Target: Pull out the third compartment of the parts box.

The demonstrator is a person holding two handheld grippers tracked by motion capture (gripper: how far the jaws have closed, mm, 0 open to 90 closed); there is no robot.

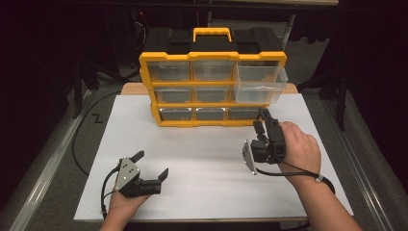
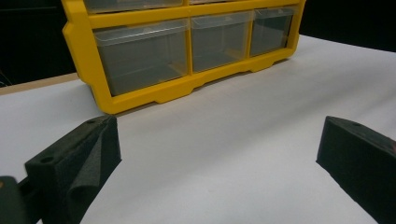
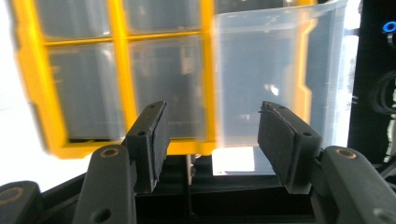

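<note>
On the left of the white table top [image 1: 202,159], the left gripper [image 1: 153,166] sits low near the front edge, held from below by the person's left hand [image 1: 122,204]. Its jaws are spread wide with nothing between them, only bare white surface, as the left gripper view shows; a black cable trails off its back toward the table edge.

Across the middle of the board the surface is bare up to the yellow drawer cabinet [image 1: 212,89], which stands upright at the far edge with a yellow carry handle [image 1: 212,33] on top and three rows of clear drawers.

At the right end of its upper rows, one clear drawer [image 1: 260,82] is pulled out and juts toward the person, overhanging the lowest row.

Just below and in front of it is the right gripper [image 1: 262,122], held in the person's right hand [image 1: 298,147], pointing at the cabinet's lower right corner. Its jaws are released, standing partly apart and gripping nothing. In the right gripper view, the pulled-out drawer [image 3: 280,70] looms ahead beyond them.
</note>
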